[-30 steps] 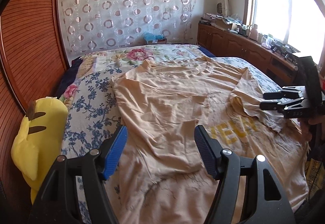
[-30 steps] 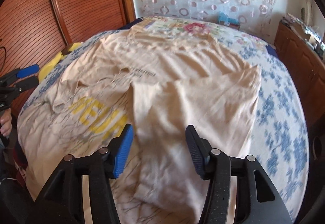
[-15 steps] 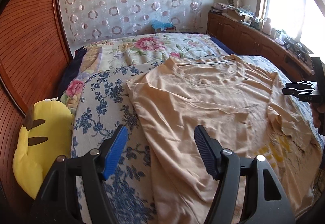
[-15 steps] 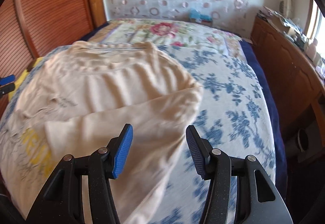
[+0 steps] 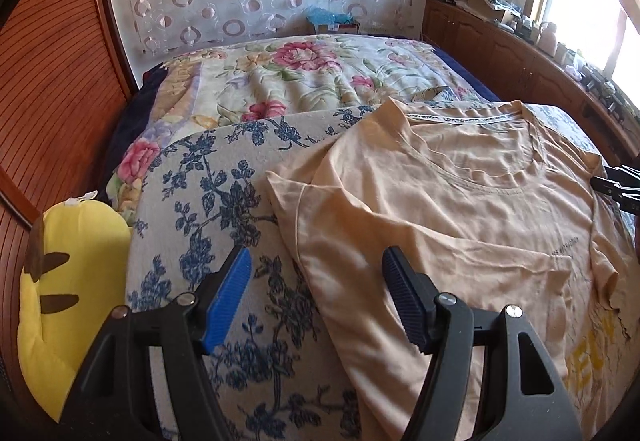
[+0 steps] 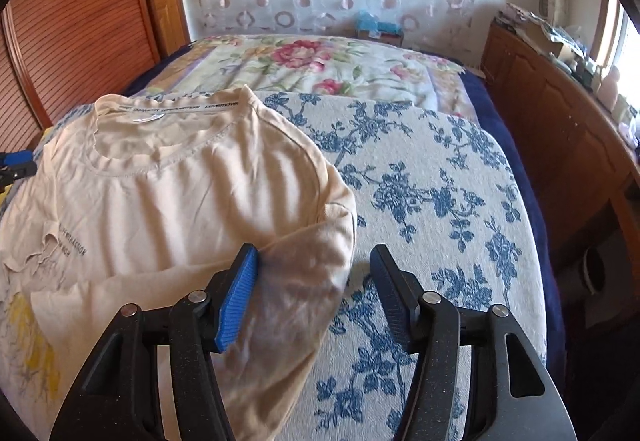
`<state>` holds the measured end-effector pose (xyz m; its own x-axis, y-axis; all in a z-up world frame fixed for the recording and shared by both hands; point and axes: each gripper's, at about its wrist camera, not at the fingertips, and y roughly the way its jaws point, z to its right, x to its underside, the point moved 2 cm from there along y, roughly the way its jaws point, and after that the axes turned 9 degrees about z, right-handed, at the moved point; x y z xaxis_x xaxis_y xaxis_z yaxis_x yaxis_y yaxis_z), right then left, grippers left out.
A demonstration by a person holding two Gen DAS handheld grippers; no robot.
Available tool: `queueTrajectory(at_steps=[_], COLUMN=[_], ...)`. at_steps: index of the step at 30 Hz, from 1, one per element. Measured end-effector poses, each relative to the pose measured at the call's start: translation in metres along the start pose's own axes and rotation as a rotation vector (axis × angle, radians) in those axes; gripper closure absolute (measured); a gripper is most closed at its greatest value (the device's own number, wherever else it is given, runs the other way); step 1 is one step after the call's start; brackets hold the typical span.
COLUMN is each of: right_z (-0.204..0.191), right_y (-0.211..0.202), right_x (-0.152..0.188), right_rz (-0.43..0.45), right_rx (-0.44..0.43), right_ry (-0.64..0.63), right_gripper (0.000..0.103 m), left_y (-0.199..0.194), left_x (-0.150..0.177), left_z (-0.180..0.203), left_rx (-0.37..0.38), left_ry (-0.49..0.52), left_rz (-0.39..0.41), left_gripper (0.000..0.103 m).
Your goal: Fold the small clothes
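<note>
Both tongs stand wide apart with nothing between their pads: the left gripper (image 5: 316,295) hovers over the left edge of the beige T-shirt (image 5: 460,225), and the right gripper (image 6: 314,293) hovers over its right shoulder and folded-in sleeve. Since half a second ago each camera has swung toward the neckline, so the collar now sits plainly in both views, and since a second ago the shirt has changed from a spread, rumpled sheet of cloth to a narrower shape with both sides turned inward. Only the tip of the right gripper shows at the right edge of the left wrist view, and the left one is a blue sliver (image 6: 16,163) at the left edge of the other view. The shirt's lower hem is cut off by the frame, and its yellow lettering (image 5: 592,357) is only partly readable (small dark print near the chest is too fine to make out). It lies face up on the blue-flowered bedspread (image 6: 440,193), collar toward the pink-flowered quilt (image 5: 304,73), its fabric softly creased. A yellow plush toy (image 5: 68,293) sits at the bed's left side.
</note>
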<state>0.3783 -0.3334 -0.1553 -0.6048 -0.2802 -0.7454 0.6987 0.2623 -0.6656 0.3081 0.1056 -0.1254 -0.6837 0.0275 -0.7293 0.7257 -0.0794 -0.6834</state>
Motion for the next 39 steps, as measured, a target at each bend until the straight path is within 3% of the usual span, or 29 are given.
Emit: queueTrajectory(at_steps=[13,14,19,25,28,31,33,36,39], right_z=[0.001,0.001,0.000,0.001,-0.002,-0.010,-0.013,-0.017,-0.020], right_y=[0.002,0.002,0.002,0.004,0.005,0.010,0.016,0.016,-0.003], right_x=[0.000,0.000,0.000,0.000,-0.001,-0.009,-0.016,-0.022,-0.026], right_rz=[0.001,0.001,0.003,0.002,0.002,-0.005,-0.013,-0.004,0.063], right_rx=[0.003,0.002,0.006,-0.001,-0.022,-0.049,-0.025,-0.050,-0.092], right_ry=[0.001,0.001,-0.004,-0.012,-0.025,-0.070,-0.087,-0.081,-0.041], right_gripper=[0.039,0.039,0.039,0.039,0.048,0.068,0.093,0.099,0.099], left_y=[0.024,0.023,0.020,0.001,-0.019,-0.037,-0.052,-0.074,-0.101], left_x=[-0.017,-0.017,-0.018,-0.021,-0.023,-0.022,-0.017,-0.009,0.005], left_z=[0.000,0.000,0.003,0.011,0.018,0.025,0.031,0.040,0.046], left_rx=[0.059,0.066,0.084,0.120,0.138,0.148,0.167,0.180,0.182], left_ry=[-0.004,-0.007,0.009,0.016,0.021,0.028,0.033,0.045,0.054], left_rz=[-0.008,-0.005,-0.004,0.045,0.091,0.118,0.137,0.166,0.200], left_gripper=[0.037,0.042,0.094,0.100,0.100,0.100,0.100,0.100,0.100])
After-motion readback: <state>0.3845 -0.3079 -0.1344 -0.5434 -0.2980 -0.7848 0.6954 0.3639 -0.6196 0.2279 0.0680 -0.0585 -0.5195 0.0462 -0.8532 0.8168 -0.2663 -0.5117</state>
